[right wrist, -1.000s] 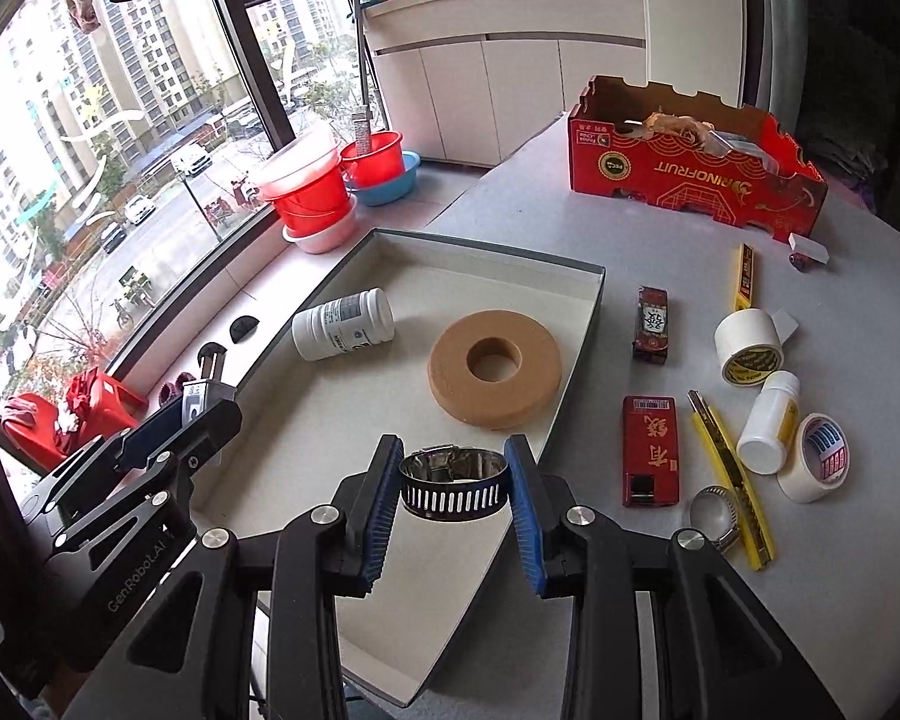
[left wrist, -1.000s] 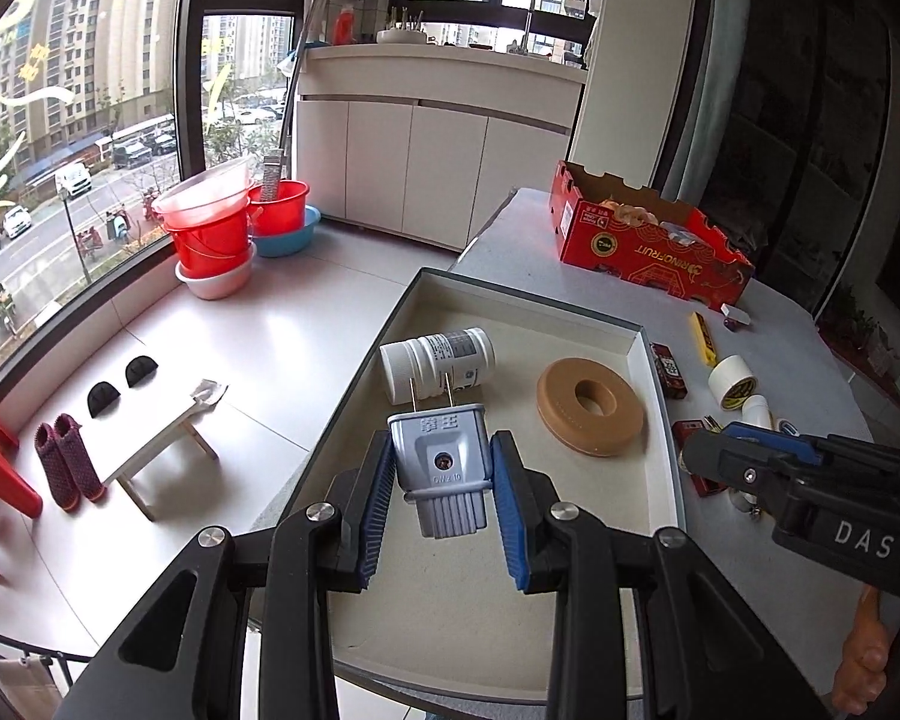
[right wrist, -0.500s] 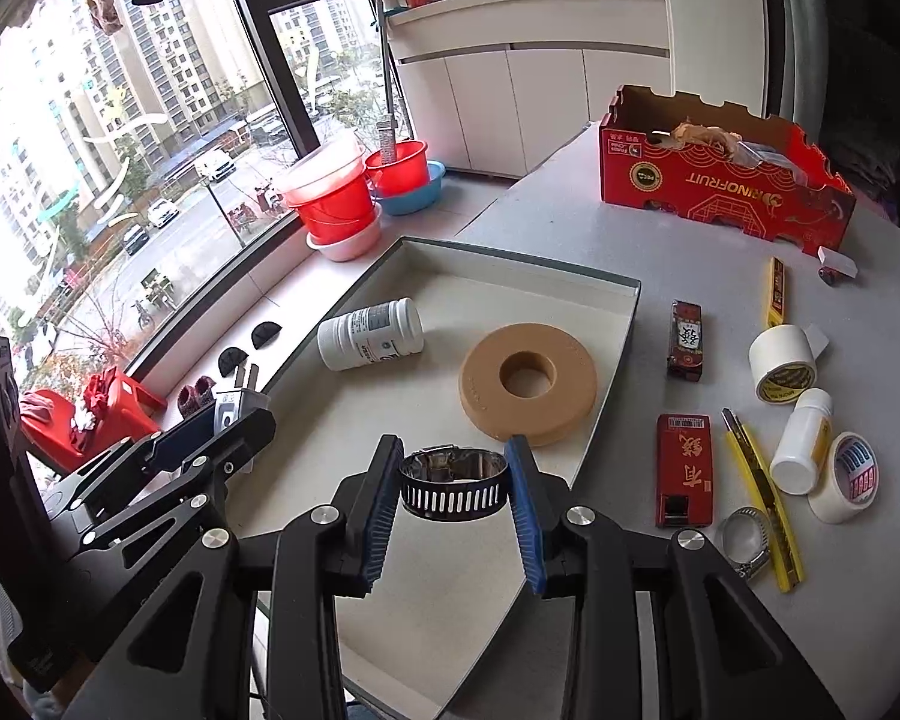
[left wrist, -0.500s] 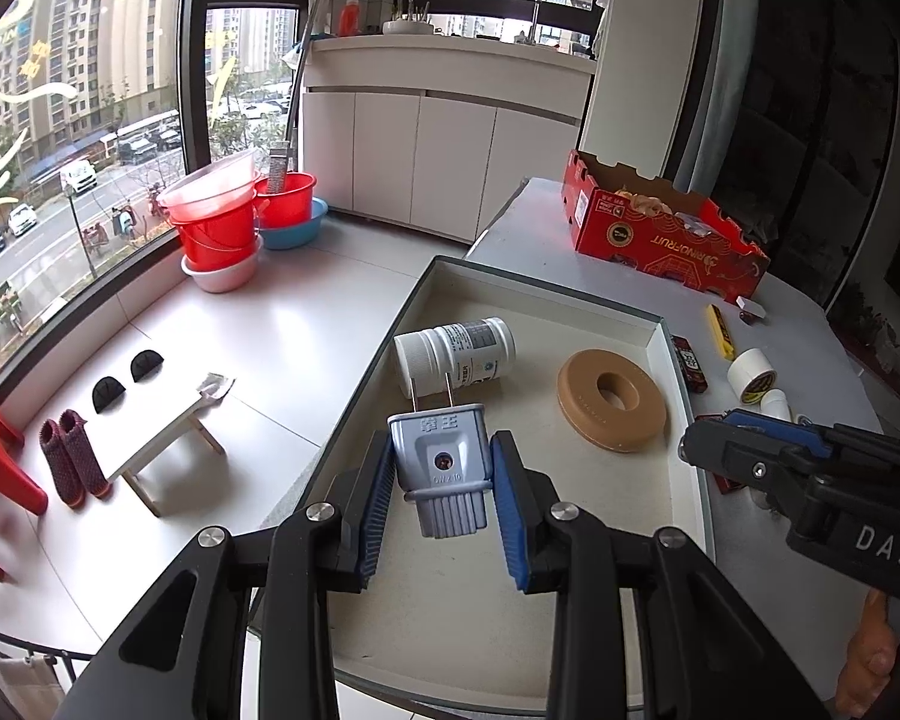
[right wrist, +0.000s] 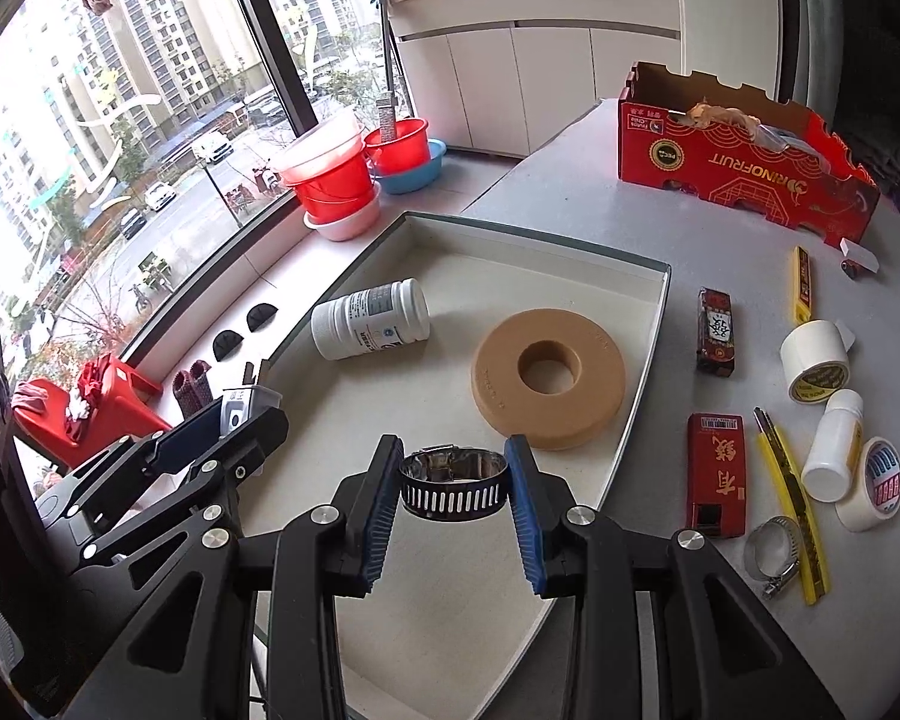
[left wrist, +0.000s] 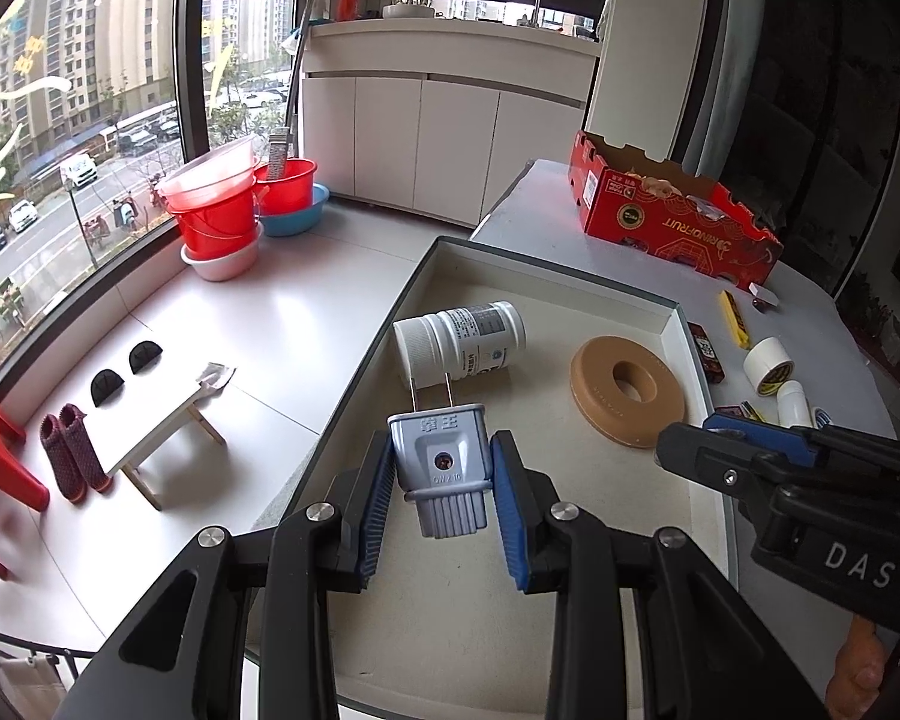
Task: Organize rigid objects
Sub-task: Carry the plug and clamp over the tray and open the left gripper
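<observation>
Inside the tray, the near half of the floor lies bare, open to a tool from above. Farther in, the white bottle on its side and the tan ring stand in the way, with a bare lane between them. Right of the tray, the bench is crowded with tape rolls, a red case and a yellow knife; only narrow gaps remain.

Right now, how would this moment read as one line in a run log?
left gripper: shut on grey plug | right gripper: shut on metal hose clamp | both above tray | in tray: white bottle, tan ring
</observation>
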`<state>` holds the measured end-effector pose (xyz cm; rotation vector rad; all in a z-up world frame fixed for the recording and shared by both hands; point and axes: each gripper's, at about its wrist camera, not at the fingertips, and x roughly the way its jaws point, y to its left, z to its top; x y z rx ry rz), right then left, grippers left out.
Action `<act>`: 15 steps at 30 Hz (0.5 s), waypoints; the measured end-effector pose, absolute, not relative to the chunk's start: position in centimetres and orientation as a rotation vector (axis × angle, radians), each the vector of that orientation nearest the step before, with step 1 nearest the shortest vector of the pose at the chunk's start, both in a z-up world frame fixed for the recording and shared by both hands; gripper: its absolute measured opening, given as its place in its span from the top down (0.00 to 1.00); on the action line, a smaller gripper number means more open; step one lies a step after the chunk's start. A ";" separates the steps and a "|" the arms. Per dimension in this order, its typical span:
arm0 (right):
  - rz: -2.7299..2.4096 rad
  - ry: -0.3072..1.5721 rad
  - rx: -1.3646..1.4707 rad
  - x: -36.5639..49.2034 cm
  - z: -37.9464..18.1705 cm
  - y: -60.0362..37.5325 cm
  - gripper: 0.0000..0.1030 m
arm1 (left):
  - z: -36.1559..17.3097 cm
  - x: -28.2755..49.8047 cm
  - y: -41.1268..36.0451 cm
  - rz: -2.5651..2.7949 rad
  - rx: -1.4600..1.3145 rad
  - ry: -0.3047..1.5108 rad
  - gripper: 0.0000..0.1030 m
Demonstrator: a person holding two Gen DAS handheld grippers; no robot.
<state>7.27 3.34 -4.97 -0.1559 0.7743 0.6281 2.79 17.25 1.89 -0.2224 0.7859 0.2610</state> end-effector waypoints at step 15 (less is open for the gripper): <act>0.609 0.831 -0.162 8.5 -6.6 3.7 0.65 | 0.6 3.6 17.1 0.268 -0.223 0.846 0.57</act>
